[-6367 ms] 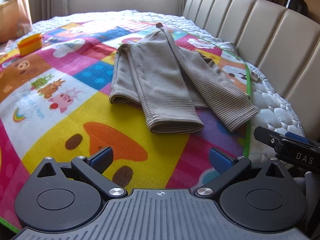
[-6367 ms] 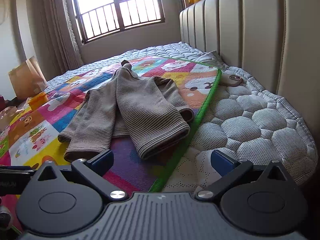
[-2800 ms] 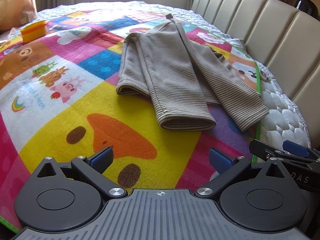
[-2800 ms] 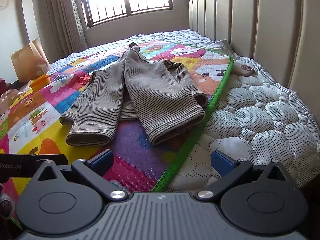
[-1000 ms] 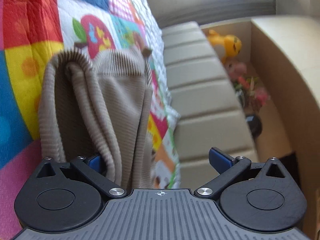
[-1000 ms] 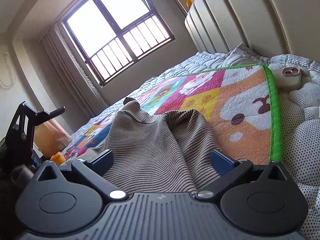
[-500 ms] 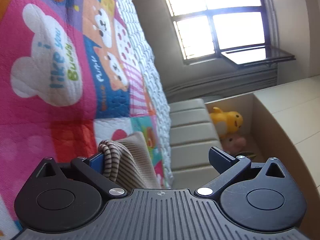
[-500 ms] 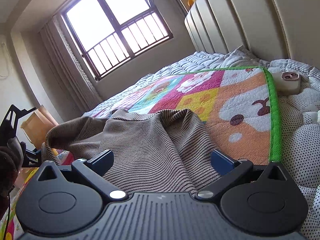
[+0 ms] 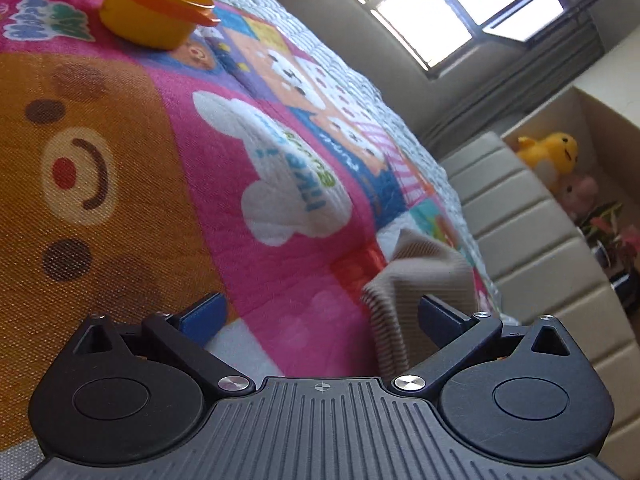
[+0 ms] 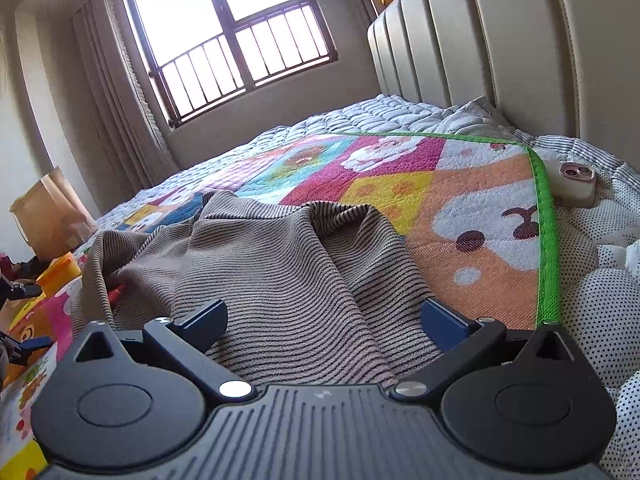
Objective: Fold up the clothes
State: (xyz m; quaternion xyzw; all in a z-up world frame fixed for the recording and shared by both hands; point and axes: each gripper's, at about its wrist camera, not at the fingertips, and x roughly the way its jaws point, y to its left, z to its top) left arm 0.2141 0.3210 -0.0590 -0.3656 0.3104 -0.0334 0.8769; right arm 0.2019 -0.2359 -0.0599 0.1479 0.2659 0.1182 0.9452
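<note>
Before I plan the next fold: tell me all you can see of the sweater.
The sweater is a taupe rib knit with fine dark stripes, soft and rumpled, lying on the mat. It runs between the open right claw; the left view shows a raised fold beside the left claw's right finger.

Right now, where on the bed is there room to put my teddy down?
The colourful mat is bare between the yellow cup and the striped sweater. Another bare patch lies between the sweater and the green edge. Past that edge a phone takes the space.
</note>
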